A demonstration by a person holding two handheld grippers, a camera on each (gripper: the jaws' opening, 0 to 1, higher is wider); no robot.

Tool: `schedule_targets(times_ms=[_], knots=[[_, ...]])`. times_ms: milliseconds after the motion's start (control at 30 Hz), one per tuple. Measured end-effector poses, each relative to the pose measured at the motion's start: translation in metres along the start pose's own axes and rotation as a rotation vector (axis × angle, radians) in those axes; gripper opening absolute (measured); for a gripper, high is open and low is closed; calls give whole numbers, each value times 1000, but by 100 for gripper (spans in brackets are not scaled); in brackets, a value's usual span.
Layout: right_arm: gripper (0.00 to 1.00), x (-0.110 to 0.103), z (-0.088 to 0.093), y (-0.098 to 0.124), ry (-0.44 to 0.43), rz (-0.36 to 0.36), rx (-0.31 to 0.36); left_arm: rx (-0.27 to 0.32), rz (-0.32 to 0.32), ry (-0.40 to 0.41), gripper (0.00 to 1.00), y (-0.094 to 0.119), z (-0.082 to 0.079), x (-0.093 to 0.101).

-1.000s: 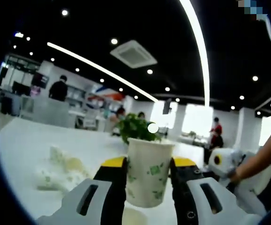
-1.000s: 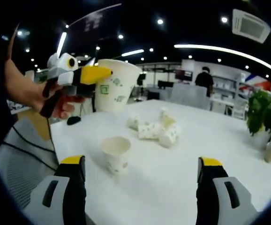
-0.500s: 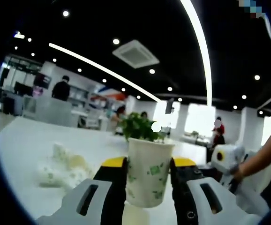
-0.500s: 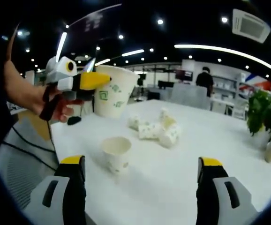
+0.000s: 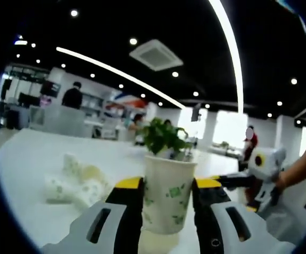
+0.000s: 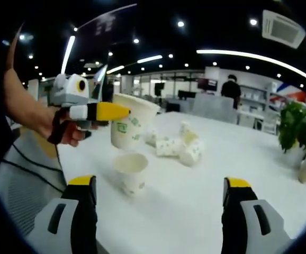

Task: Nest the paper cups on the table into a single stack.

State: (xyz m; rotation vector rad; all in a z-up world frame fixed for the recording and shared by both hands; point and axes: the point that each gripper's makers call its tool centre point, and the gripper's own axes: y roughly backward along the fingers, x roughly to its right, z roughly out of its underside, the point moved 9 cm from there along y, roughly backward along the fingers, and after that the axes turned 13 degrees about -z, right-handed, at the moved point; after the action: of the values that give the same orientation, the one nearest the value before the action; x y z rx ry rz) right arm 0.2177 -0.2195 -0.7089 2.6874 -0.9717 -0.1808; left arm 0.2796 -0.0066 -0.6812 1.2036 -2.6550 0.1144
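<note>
Paper cup [image 6: 129, 123] is clamped by left gripper [image 6: 108, 111] above upright cup [image 6: 131, 173]; loose cups [image 6: 177, 144] unstacked mid-table; right gripper [image 6: 158, 211] spread, empty.

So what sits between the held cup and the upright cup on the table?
Nothing: in the right gripper view the held cup hangs just above the upright cup, with a bare gap between.
</note>
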Motion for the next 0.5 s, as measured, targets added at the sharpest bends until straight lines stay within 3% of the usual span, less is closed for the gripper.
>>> schedule_targets(times_ms=[500], knots=[[98,2,0,0,-4,4,-4,-91,-6,-22,34,-5,34,-15]])
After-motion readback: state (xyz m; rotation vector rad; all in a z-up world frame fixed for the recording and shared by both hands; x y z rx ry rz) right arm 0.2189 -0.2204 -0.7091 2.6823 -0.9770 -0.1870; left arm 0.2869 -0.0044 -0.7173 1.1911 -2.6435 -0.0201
